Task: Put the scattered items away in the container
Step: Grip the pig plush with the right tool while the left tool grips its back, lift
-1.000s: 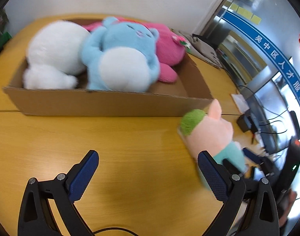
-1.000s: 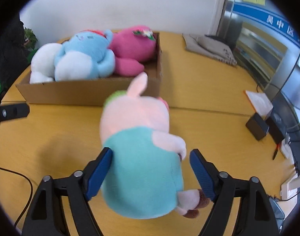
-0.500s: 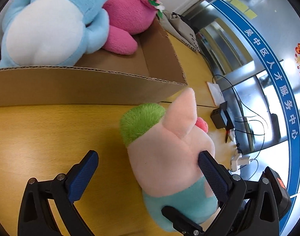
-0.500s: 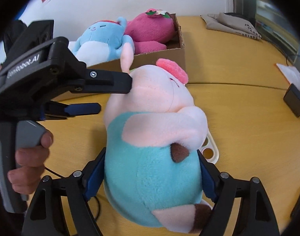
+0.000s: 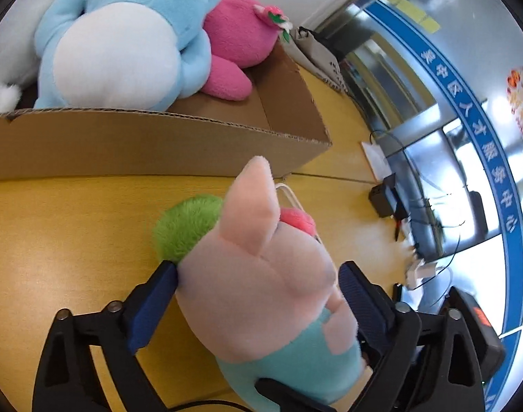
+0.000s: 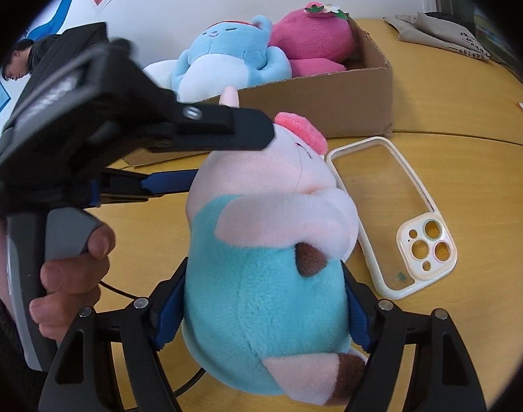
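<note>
A pink pig plush [image 5: 261,274] in a teal shirt hangs above the yellow table, held by both grippers. My right gripper [image 6: 265,292] is shut on its teal body [image 6: 261,285]. My left gripper [image 5: 256,267] has its blue pads pressed on both sides of the head, and shows from the side in the right wrist view [image 6: 232,154]. Behind stands an open cardboard box [image 5: 158,144] [image 6: 330,103] holding a blue plush [image 5: 124,34], a pink plush [image 5: 234,34] and a white plush [image 5: 7,51]. A clear phone case [image 6: 381,213] lies on the table right of the pig.
A grey cloth bag [image 6: 440,31] lies at the table's far right corner. A black adapter [image 5: 385,195] and cables sit by the right edge. A hand [image 6: 66,267] grips the left tool. A person [image 6: 18,58] stands far left.
The left gripper has come in around the pig's head and narrowed onto it. The right gripper has lifted and tilted the pig, uncovering the phone case on the table.
</note>
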The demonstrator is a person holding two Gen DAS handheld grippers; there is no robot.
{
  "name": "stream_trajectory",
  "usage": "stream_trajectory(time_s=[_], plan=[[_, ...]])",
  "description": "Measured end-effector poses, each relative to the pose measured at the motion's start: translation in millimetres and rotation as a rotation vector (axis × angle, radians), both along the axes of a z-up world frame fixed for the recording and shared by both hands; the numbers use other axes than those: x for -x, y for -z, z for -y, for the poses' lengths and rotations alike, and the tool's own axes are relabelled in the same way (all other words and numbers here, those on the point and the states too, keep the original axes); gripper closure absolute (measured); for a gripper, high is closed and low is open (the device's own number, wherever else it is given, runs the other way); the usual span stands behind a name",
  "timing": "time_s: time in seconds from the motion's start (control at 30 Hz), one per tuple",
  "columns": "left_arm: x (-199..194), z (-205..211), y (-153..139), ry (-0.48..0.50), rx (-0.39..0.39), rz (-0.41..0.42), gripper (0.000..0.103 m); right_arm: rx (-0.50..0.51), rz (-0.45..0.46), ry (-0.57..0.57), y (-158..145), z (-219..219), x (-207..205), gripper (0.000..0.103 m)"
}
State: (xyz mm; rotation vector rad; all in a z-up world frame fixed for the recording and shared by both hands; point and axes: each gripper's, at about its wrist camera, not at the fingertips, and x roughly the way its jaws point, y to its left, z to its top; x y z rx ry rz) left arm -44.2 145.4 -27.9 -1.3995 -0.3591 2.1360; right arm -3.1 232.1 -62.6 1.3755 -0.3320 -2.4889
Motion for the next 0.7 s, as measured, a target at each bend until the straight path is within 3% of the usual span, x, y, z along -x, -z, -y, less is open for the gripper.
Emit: stream_trajectory(time_s=[0.2,0.3,0.5,0.7], plan=[[1,-2,-2,0.02,0.027,-0.022,0.028,0.041,0.005,0.038,6,-12,-5,0.026],[1,-3,-4,0.03,0.04,-0.033,0.031,0.025,-0.027,0.041,0,-8,-11,0.027],[9,-5,-59,0.039,0.055,-0.165,0.032,0.034,-0.152,0.052,-34,-8,-11,0.029],[51,-14,-109,0.058,0.082,-0.276,0.032,0.032,-0.271,0.064,-78,-21,20,0.029]])
